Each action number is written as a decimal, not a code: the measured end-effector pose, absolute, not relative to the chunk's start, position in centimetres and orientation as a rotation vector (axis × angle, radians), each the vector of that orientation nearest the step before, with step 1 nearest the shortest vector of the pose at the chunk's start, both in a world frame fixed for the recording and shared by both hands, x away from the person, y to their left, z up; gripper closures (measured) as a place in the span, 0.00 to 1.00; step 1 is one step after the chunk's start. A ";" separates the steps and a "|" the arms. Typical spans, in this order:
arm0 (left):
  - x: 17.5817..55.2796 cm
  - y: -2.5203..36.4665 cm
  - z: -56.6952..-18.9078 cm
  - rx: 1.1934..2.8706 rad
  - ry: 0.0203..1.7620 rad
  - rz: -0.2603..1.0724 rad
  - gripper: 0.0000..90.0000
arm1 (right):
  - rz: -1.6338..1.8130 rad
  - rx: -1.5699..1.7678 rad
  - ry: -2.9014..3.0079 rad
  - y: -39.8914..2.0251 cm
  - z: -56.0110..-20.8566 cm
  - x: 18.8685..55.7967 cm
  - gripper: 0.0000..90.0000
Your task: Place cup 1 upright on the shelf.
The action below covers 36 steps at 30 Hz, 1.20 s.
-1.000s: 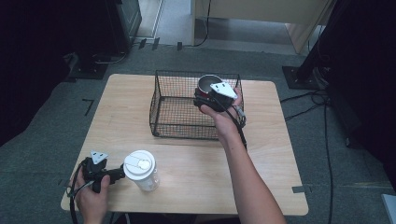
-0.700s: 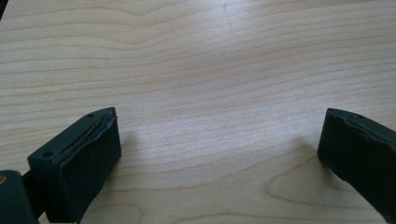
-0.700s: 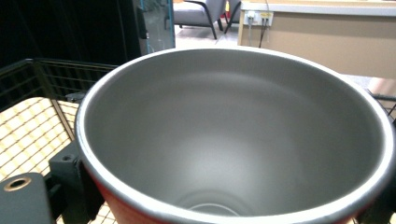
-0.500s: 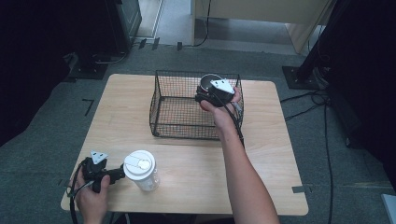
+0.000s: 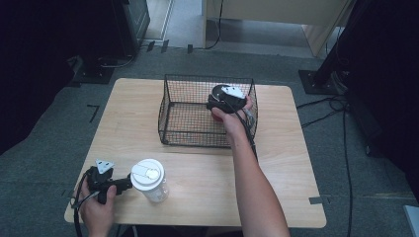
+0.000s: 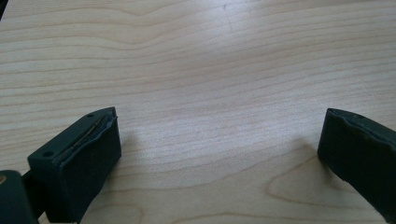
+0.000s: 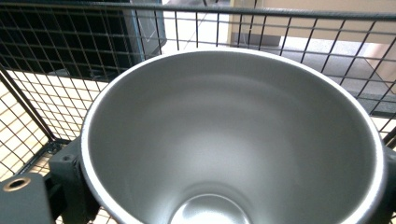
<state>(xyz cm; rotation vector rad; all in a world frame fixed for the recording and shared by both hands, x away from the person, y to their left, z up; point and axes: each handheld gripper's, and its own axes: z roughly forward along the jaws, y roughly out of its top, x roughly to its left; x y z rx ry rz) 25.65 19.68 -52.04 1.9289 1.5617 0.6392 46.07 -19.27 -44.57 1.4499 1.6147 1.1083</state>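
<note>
White-lidded cup (image 5: 148, 179) on wood table (image 5: 291, 168), near front-left edge; grey carpet (image 5: 59, 118) round it.

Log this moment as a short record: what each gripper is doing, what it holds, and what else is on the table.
right gripper: shut on a metal cup, inside the wire basket
cup: red outside, steel inside, empty
left gripper: open, holding nothing, low over the table, beside the lidded tumbler
tumbler: upright, white lid on, near the front left edge
</note>
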 end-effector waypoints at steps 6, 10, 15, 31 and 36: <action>25.6 19.7 -52.0 1.929 1.561 0.640 0.00 | 1.088 1.469 1.629 -19.3 -45.0 46.3 0.08; 25.6 19.7 -52.0 1.929 1.562 0.639 0.00 | 1.082 1.486 1.625 -19.5 -45.1 46.4 0.08; 25.6 19.7 -52.0 1.929 1.562 0.639 0.00 | 1.082 1.503 1.621 -19.6 -45.1 46.4 0.08; 25.6 19.7 -52.0 1.928 1.561 0.639 0.00 | 1.156 1.463 1.613 -19.8 -43.6 45.9 0.00; 25.6 19.7 -52.0 1.929 1.561 0.639 0.00 | 1.192 1.446 1.596 -20.0 -42.7 45.4 0.00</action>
